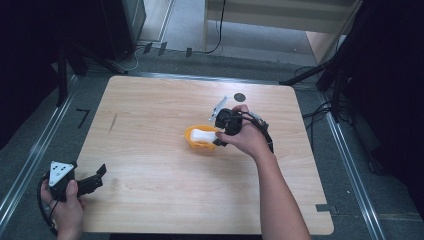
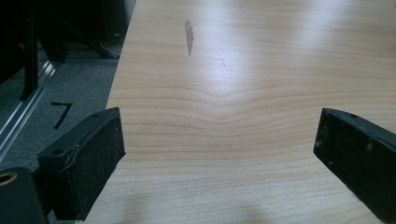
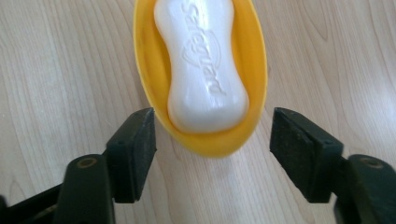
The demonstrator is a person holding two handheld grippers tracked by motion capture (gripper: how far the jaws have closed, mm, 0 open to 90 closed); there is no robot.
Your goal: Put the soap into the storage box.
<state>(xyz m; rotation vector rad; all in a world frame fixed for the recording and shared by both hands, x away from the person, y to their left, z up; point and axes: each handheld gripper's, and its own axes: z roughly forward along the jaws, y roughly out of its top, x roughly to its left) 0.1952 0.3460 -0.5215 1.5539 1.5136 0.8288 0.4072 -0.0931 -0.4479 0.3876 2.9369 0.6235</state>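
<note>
While both grippers gape empty, one soap bar [image 3: 205,70] lies in one yellow dish [image 3: 147,70].

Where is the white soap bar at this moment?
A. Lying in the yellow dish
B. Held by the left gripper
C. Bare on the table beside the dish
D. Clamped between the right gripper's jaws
A: the soap bar lies in the yellow dish, the right gripper open around the dish's near end.

A white, waisted soap bar [image 3: 205,70] with embossed lettering lies flat, face up, in an oval yellow dish [image 3: 147,70], at upper centre of the right gripper view; in the high view, centre frame.
</note>
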